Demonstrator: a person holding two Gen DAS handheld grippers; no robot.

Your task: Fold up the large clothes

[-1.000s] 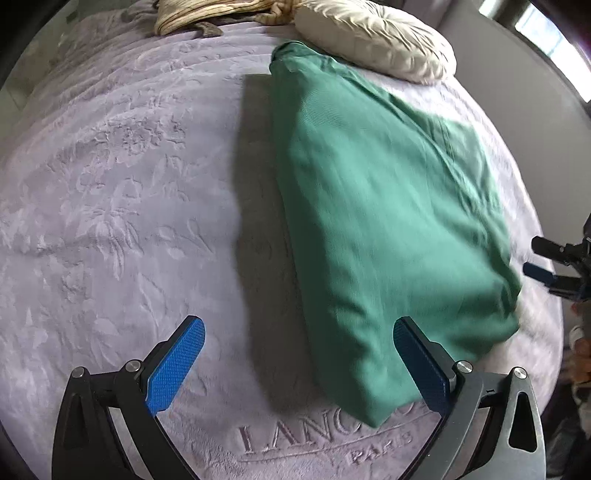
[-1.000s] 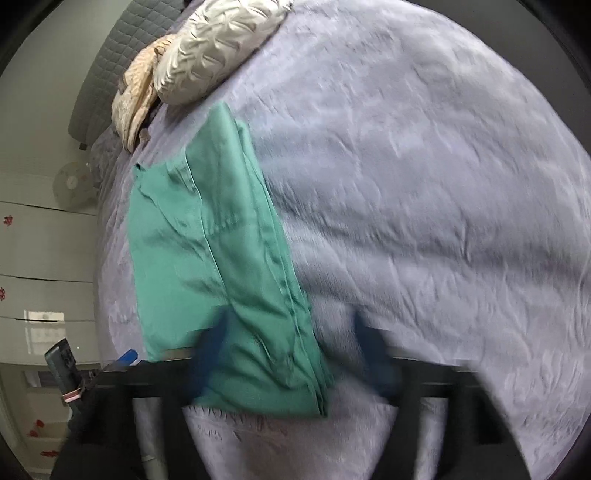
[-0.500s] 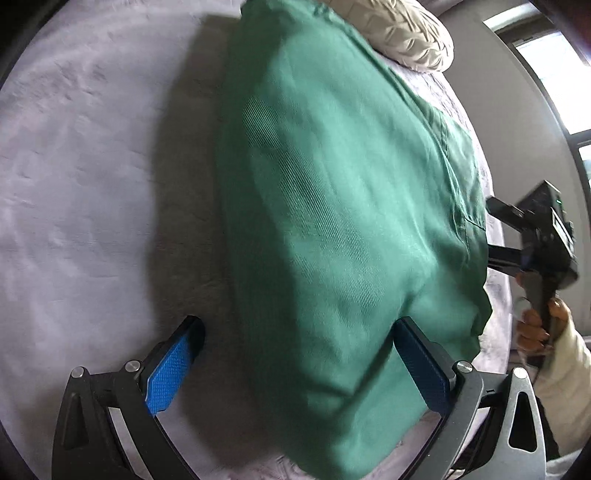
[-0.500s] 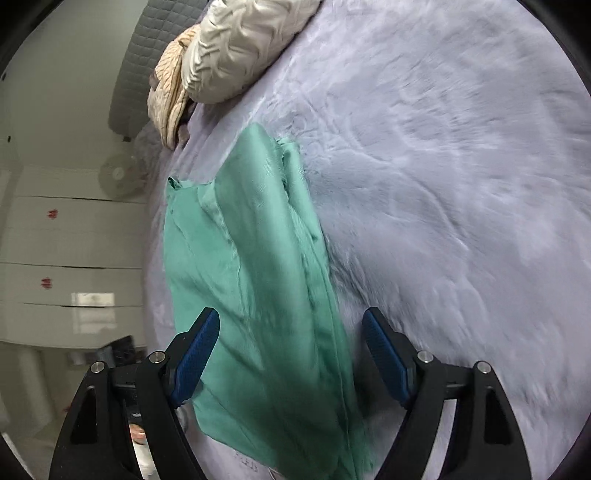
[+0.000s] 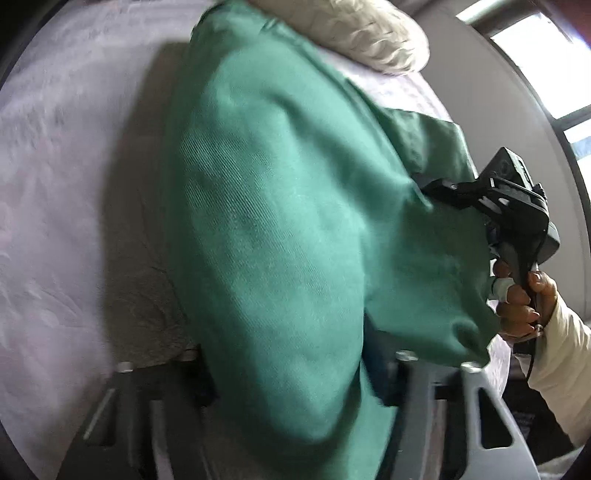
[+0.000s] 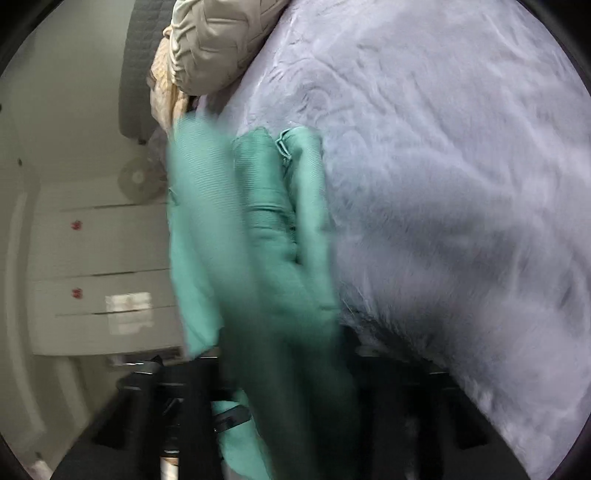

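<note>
A folded green garment (image 5: pixel 280 206) lies on a pale lilac plush bed cover (image 5: pixel 55 184). My left gripper (image 5: pixel 291 373) is closing on the garment's near end; the cloth bulges between its blurred fingers and fills the gap. My right gripper (image 5: pixel 424 192), held by a hand (image 5: pixel 517 306) in a cream sleeve, bites the garment's right edge. In the right wrist view the green garment (image 6: pixel 273 229) drapes over that closing gripper (image 6: pixel 288 354) and hides its fingertips.
A cream pleated pillow (image 5: pixel 369 33) sits at the head of the bed beyond the garment, with a beige cloth (image 6: pixel 166 99) beside it. White drawers (image 6: pixel 92 240) and a fan (image 6: pixel 138 177) stand past the bed's edge. A bright window (image 5: pixel 532 37) is at the right.
Both grippers came down onto the garment and their jaws narrowed around it. The right gripper went from beside the cloth's edge to onto it, and the cloth bunched up.
</note>
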